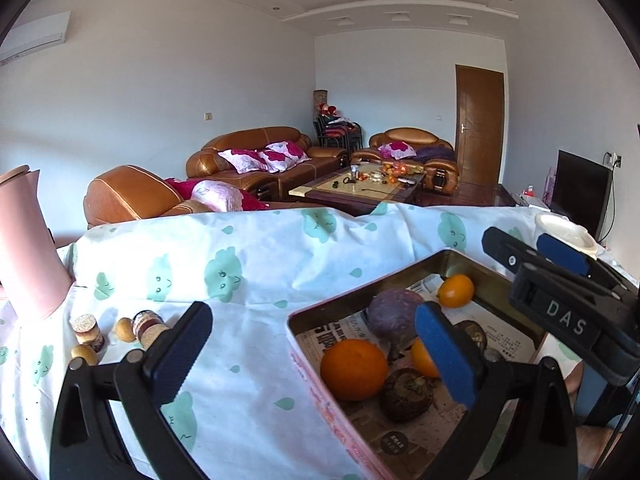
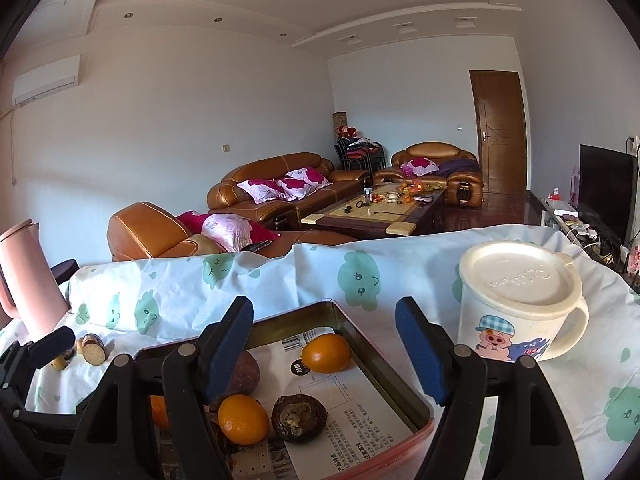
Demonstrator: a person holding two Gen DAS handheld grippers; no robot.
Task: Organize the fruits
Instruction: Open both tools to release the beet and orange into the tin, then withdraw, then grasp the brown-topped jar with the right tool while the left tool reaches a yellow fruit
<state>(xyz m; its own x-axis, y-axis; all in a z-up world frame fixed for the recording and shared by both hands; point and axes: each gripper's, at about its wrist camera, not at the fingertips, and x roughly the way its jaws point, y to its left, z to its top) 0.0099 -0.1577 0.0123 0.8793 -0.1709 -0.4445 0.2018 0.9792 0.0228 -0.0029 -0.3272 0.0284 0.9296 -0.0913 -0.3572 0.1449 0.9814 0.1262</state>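
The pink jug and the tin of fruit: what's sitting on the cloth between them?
In the left wrist view, little cork-topped jars and small yellowish fruits sit near the pink jug; then bare cloth runs to the tin.

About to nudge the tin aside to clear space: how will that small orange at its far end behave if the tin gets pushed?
The small orange is round, smooth-skinned and lies loose on the paper lining, so it will probably roll. It lies apart from the other fruit, with nothing beside it to stop it. The tin has raised walls that should keep it inside. It looks firm, unlikely to bruise from a gentle push.
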